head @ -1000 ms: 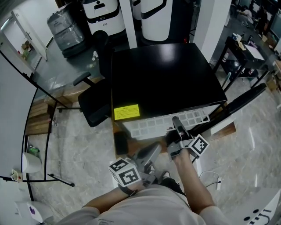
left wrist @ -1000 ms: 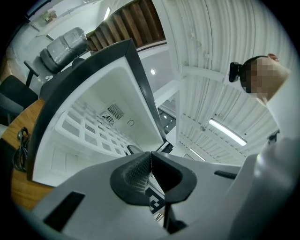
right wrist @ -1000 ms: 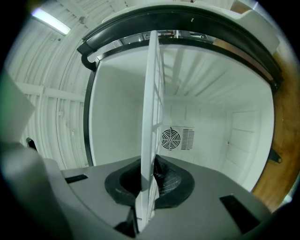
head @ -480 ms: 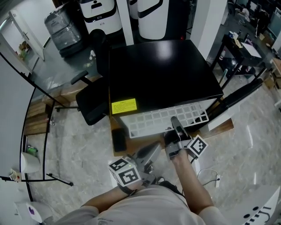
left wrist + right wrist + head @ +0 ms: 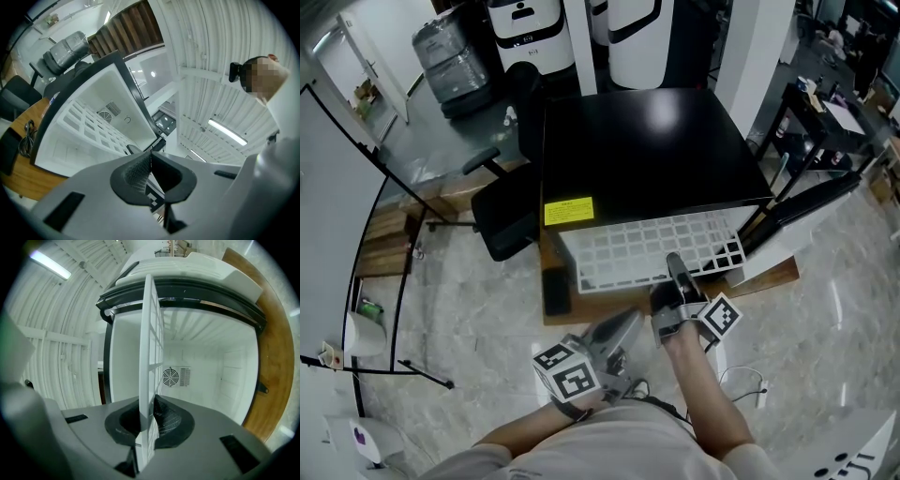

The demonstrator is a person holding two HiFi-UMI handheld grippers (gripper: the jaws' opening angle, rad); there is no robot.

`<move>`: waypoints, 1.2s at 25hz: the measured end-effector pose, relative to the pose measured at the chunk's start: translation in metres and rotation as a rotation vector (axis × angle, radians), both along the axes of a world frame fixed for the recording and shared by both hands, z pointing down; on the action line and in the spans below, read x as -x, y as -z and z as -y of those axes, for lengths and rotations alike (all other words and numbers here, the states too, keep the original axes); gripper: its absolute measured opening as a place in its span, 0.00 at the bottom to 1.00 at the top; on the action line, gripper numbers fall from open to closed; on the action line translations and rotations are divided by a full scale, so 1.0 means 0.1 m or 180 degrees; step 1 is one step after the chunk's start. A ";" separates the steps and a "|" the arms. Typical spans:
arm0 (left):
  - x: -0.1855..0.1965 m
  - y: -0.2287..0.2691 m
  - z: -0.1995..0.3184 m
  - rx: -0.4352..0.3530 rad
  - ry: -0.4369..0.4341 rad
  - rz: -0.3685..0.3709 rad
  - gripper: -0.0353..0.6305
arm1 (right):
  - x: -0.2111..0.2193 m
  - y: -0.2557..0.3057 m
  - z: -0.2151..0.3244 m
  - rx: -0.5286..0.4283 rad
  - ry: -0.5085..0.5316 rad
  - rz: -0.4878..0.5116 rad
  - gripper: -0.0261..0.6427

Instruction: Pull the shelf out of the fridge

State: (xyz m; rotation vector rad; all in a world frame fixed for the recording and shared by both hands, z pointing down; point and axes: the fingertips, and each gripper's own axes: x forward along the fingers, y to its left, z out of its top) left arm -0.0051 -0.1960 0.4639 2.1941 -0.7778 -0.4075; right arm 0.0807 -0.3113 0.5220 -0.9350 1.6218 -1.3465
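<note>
A small black fridge [image 5: 647, 155] stands on a wooden board, seen from above in the head view. Its white grid shelf [image 5: 652, 248] sticks well out of the front opening. My right gripper [image 5: 675, 270] is shut on the shelf's front edge; in the right gripper view the shelf [image 5: 151, 357] runs edge-on between the jaws [image 5: 149, 420] into the white fridge interior [image 5: 206, 366]. My left gripper [image 5: 623, 328] hangs lower and nearer to me, shut on nothing. In the left gripper view [image 5: 150, 161] the fridge interior and shelf [image 5: 89, 124] lie ahead.
The fridge door [image 5: 811, 202] stands open to the right. A black office chair [image 5: 502, 220] is left of the fridge. The wooden board [image 5: 609, 300] lies on a marble floor. White machines [image 5: 581, 33] stand behind; a black table [image 5: 834, 122] is at the right.
The shelf has slid farther out of the fridge, with more of its grid showing. My right gripper has drawn back towards me with it. The left gripper has hardly moved.
</note>
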 end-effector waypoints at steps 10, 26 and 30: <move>-0.08 0.06 -0.33 -0.0075 0.0108 0.0022 0.07 | -0.07 0.00 -0.33 0.0014 0.0027 0.0060 0.10; -0.45 0.10 -0.84 -0.0099 0.0068 0.0010 0.07 | -0.37 0.16 -1.10 -0.0041 0.0140 0.0204 0.10; -0.53 0.11 -1.02 -0.0049 0.0084 0.0024 0.07 | -0.41 0.15 -1.37 -0.0023 0.0217 0.0235 0.10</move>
